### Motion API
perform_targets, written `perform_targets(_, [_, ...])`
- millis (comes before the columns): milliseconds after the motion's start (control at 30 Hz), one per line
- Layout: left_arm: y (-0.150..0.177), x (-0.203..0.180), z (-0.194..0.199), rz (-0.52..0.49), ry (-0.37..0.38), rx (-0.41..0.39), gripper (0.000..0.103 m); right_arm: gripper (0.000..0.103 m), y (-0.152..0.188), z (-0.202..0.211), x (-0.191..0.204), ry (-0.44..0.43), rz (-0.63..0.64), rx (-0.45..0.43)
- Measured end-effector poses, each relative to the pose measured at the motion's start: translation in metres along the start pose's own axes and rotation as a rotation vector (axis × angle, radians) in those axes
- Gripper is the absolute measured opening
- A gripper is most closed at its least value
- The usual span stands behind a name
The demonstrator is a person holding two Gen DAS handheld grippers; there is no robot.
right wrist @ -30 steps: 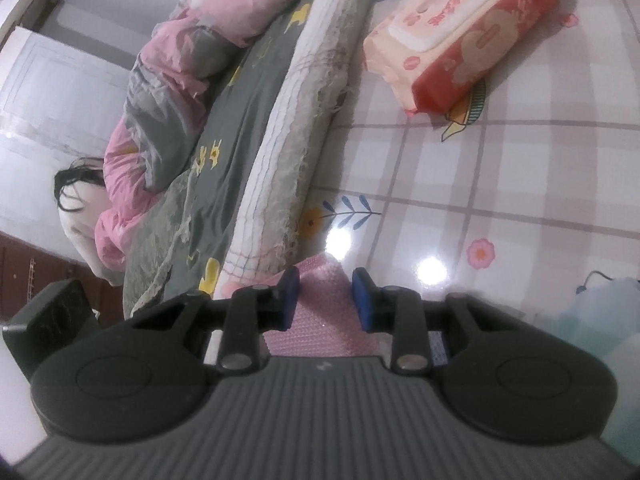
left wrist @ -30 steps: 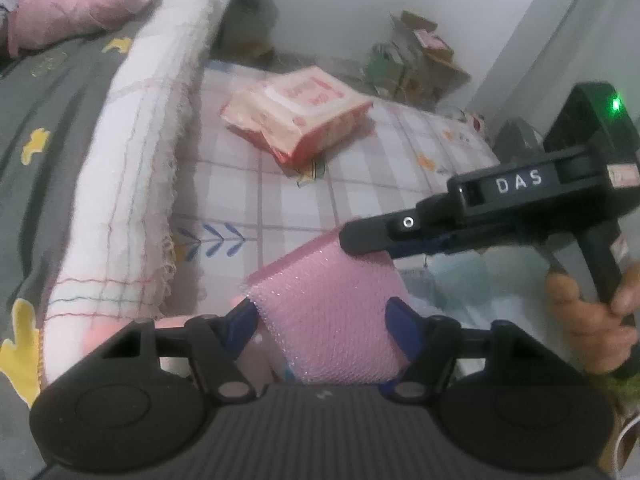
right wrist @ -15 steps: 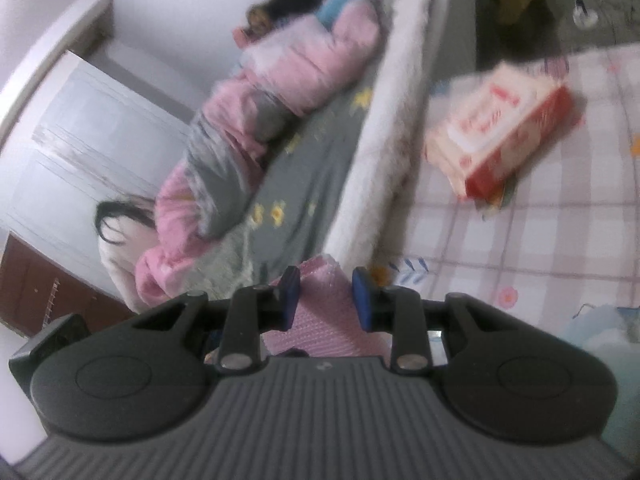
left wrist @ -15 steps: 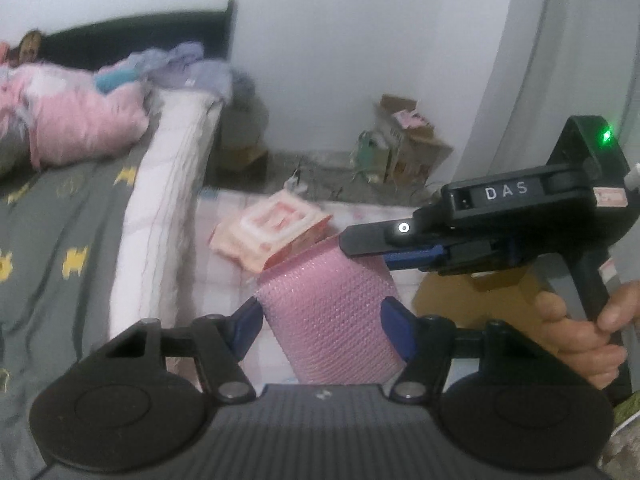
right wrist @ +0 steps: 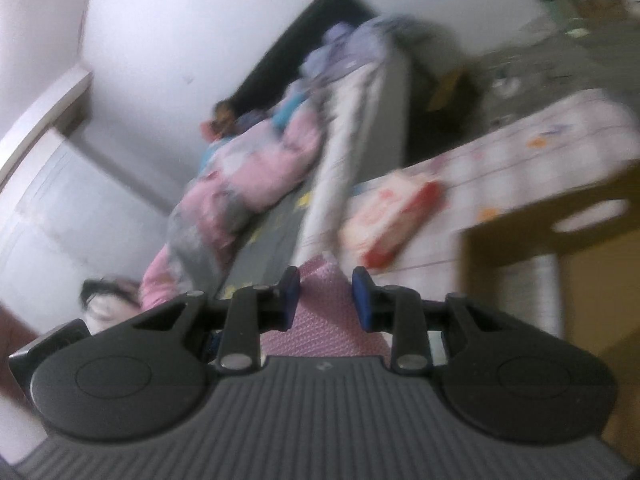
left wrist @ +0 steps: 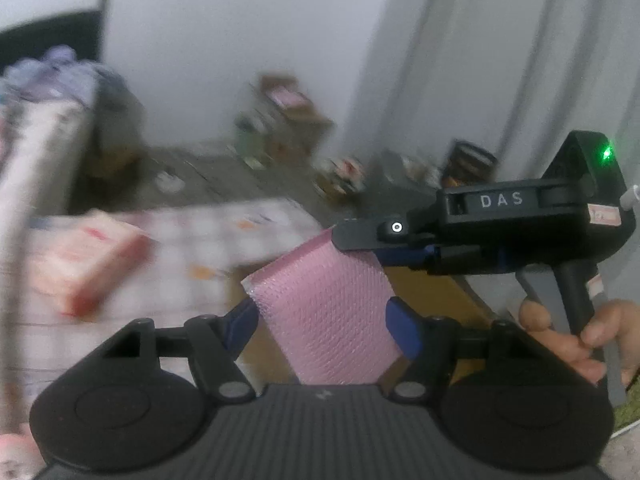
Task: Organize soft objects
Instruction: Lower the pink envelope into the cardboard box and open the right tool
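The pink bubble-wrap pad (left wrist: 328, 312) is filling the gap between both grippers, and the right gripper (left wrist: 360, 236) is crossing at 2 o'clock of the left wrist view. A cardboard box (right wrist: 560, 248) is standing at 3 o'clock in the right wrist view, just beside the checked table (right wrist: 500, 168). A wipes pack (right wrist: 388, 216) is lying on the table at 1 o'clock, with bare cloth beyond it.

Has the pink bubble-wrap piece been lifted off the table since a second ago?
Yes. The pink bubble-wrap piece, held by both grippers, has risen: earlier it covered the checked tablecloth up close; now the table sits lower and farther behind it.
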State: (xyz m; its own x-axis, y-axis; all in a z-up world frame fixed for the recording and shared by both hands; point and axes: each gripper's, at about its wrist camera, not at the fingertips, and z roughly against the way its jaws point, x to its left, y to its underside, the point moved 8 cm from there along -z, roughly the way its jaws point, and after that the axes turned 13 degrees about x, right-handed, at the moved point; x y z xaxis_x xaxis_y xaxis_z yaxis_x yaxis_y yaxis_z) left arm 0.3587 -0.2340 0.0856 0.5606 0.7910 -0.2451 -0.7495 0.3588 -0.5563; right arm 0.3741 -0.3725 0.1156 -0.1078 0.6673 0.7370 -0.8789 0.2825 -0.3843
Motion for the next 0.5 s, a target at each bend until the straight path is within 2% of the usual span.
perform_targets(100, [-0.011, -0.022, -0.052, -0.014, 0.029, 0.093, 0.071, 0.028, -0.003, 0.021, -0.054, 0.057, -0.080, -0.006])
perform_targets(233, [-0.018, -0.036, -0.115, -0.031, 0.015, 0.203, 0.070, 0.028, -0.006, 0.022, -0.125, 0.116, -0.188, 0.019])
perform_targets(400, [-0.016, -0.027, -0.167, -0.053, -0.059, 0.287, 0.071, 0.029, -0.009, 0.002, -0.189, 0.171, -0.261, 0.071])
perform_targets(500, [-0.017, -0.013, -0.189, -0.043, -0.113, 0.323, 0.071, 0.029, -0.014, -0.026, -0.213, 0.187, -0.307, 0.098])
